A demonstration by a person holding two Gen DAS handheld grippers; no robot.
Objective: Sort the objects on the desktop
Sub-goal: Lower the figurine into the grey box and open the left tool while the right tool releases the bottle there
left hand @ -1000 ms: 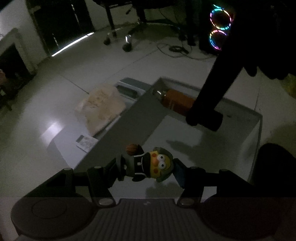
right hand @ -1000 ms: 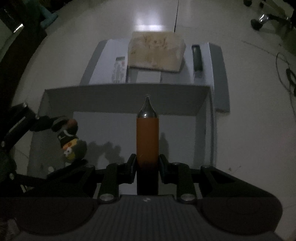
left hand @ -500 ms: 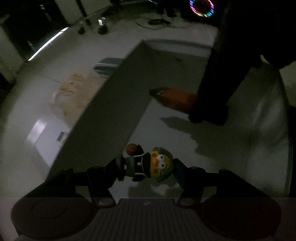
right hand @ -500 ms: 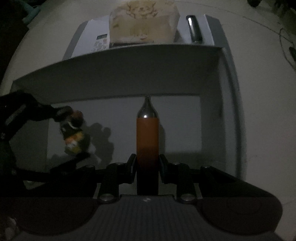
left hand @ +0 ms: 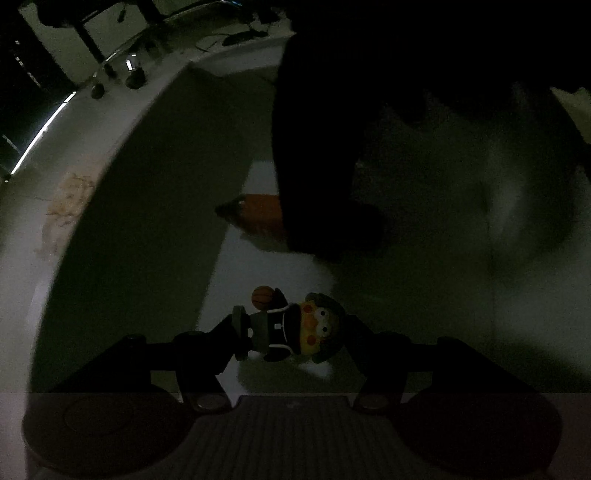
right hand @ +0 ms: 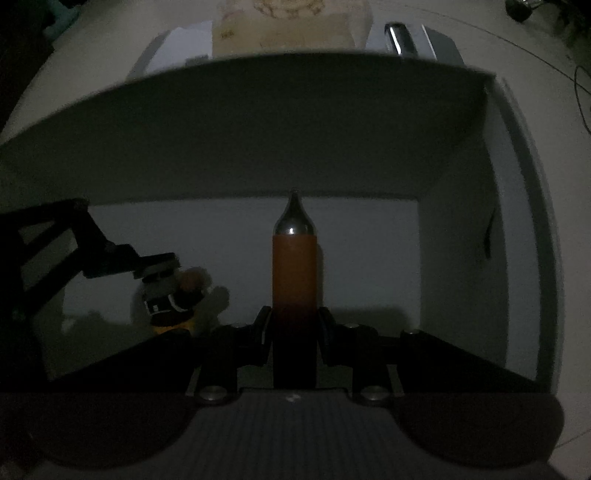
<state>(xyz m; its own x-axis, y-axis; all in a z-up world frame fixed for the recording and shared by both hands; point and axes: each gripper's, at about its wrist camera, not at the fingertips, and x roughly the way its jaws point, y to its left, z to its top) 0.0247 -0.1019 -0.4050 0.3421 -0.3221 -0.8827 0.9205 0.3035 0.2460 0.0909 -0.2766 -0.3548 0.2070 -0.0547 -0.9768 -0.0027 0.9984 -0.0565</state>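
Note:
My left gripper (left hand: 293, 332) is shut on a small toy figure (left hand: 291, 326) with a yellow face, dark cap and an orange ball, held sideways just above the floor of a grey open box (left hand: 155, 206). My right gripper (right hand: 294, 325) is shut on an orange cylinder with a silver pointed tip (right hand: 294, 266), tip pointing away, also low inside the box (right hand: 295, 122). The right wrist view shows the toy figure (right hand: 171, 299) at lower left in the left gripper's finger (right hand: 155, 264). In the left wrist view the orange cylinder (left hand: 258, 214) sticks out from the dark right gripper.
Beyond the box's far wall lie a beige cloth-like bundle (right hand: 295, 22), a flat grey lid or tray (right hand: 177, 44) and a dark shiny bar (right hand: 397, 37). A dark mark (right hand: 488, 236) sits on the box's right wall. Chair wheels (left hand: 133, 79) and cables lie on the floor beyond.
Both grippers have sunk into the box with their objects still held; the box walls now fill most of each view. The left gripper has also rolled, so the scene looks turned.

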